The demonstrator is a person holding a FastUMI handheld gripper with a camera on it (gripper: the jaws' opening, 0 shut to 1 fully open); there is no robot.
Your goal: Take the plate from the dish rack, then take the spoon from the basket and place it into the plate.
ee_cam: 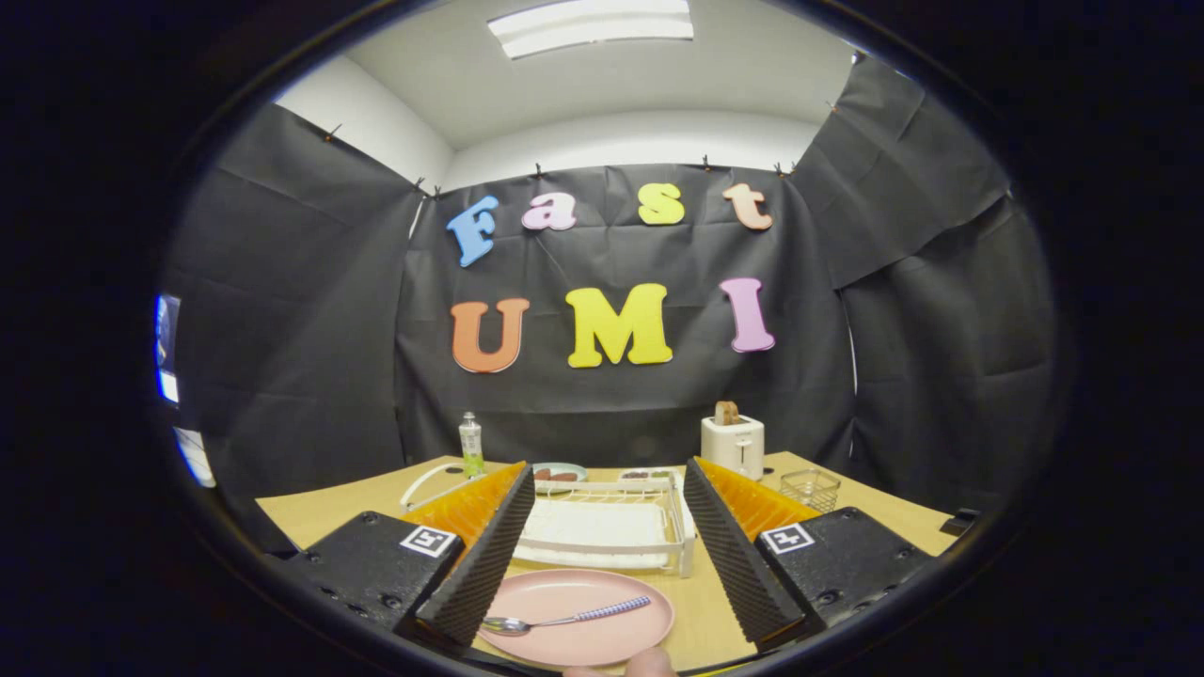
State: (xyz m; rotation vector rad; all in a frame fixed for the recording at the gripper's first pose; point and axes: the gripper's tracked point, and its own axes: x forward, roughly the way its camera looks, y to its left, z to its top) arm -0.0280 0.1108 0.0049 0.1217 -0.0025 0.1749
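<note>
Where the wooden table [339, 512] spreads out ahead of the camera, the gripper [609, 550] hangs over it with its two fingers spread wide apart and nothing held between them. Each finger carries one square black-and-white marker [428, 540] on its housing, two in all.

Between the fingers, close in, lies one pink plate [602, 637] flat on the table. One spoon [562, 620] rests in it, its bowl toward the left finger and its patterned handle pointing toward the right finger. The spoon touches neither finger.

Just beyond the plate stands one white dish rack [602, 527], also between the fingers; its tray looks bare, though the finger edges cover its sides. Past the rack's far edge sit two small dishes: a pale blue one [559, 473] holding something dark, and a second one [647, 475] beside it whose contents are too small to tell.

Beyond the left finger stands one clear bottle [470, 445] with greenish liquid; its label cannot be read. A white curved handle [425, 484] lies near it. Beyond the right finger stands one white toaster [733, 445] with one slice of toast [726, 413] upright in its slot. Nearer, to the toaster's right, sits one small wire basket [810, 489], which appears empty.

A fingertip of the person [649, 664] shows just below the plate.
</note>
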